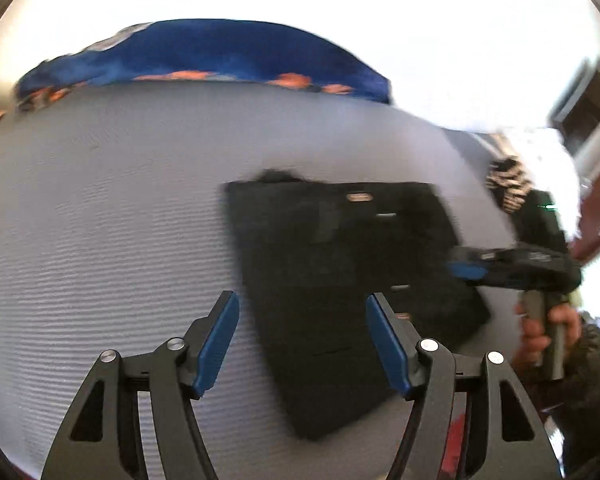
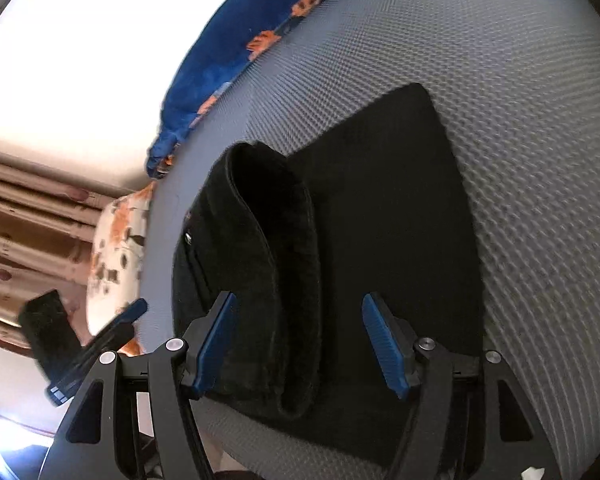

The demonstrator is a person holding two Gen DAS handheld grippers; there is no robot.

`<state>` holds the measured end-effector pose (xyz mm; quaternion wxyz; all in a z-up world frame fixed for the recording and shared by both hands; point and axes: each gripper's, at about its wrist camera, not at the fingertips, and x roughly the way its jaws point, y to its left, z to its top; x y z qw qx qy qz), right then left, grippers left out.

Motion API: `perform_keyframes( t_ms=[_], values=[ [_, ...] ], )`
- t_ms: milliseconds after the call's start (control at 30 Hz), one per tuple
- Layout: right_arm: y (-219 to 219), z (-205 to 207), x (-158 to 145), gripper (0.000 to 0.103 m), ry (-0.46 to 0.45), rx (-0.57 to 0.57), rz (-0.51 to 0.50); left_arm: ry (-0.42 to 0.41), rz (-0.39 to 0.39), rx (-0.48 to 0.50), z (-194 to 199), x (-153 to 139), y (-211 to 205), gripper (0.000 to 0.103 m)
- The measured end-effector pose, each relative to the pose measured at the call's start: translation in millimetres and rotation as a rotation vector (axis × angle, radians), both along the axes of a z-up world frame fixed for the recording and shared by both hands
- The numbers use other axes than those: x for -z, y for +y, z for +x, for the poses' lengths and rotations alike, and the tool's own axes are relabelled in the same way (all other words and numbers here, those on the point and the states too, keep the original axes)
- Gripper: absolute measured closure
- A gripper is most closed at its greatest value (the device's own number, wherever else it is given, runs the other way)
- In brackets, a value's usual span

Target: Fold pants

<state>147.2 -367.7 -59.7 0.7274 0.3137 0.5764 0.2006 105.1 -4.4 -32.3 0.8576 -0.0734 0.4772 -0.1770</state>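
Observation:
The black pants (image 1: 340, 280) lie folded into a rough rectangle on the grey ribbed bed cover (image 1: 100, 220). My left gripper (image 1: 301, 295) hovers open over their near left edge, with nothing pressed between the pads. In the right wrist view the pants (image 2: 380, 220) have a raised rolled fold running down their left side. My right gripper (image 2: 299, 295) stands open astride that fold, and its pads do not squeeze the cloth. The right gripper (image 1: 466, 270) also shows at the pants' right edge, held by a hand (image 1: 540, 332). The left gripper (image 2: 134, 312) appears blurred at the left.
A blue blanket with orange flowers (image 1: 204, 56) lies along the bed's far side. A white and orange floral pillow (image 2: 116, 248) sits off the bed cover's (image 2: 520, 120) left edge. A striped item (image 1: 508, 184) and dark wooden furniture (image 1: 596, 208) stand at the right.

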Motion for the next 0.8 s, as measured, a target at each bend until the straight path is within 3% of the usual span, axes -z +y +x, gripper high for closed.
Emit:
perform_keyframes(
  t_ms=[67, 133, 233, 267, 333, 433, 633, 800],
  values=[
    [5, 9, 3, 0.042, -0.013, -0.021, 0.031, 0.029, 0.011, -0.041, 3, 11, 14, 0.036],
    [12, 17, 8, 0.058, -0.017, -0.050, 0.078, 0.066, 0.000, -0.072, 4, 23, 23, 0.036],
    [29, 27, 17, 0.062, -0.016, -0.085, 0.090, 0.102, -0.017, -0.091, 7, 37, 23, 0.036],
    [33, 29, 17, 0.065, -0.020, -0.090, 0.087, 0.106, -0.020, -0.091, 7, 40, 21, 0.036],
    [41, 33, 16, 0.082, -0.004, -0.084, 0.069, 0.104, -0.018, -0.091, 10, 41, 15, 0.036],
    [47, 30, -5, 0.090, -0.045, -0.071, 0.012, 0.089, -0.025, -0.081, 14, 37, 7, 0.036],
    [44, 21, -72, 0.092, -0.190, -0.026, -0.106, 0.047, -0.031, -0.039, 30, 24, -19, 0.036],
    [3, 21, -76, 0.093, -0.178, 0.075, -0.163, 0.029, -0.024, 0.010, 38, 22, -44, 0.036]
  ],
)
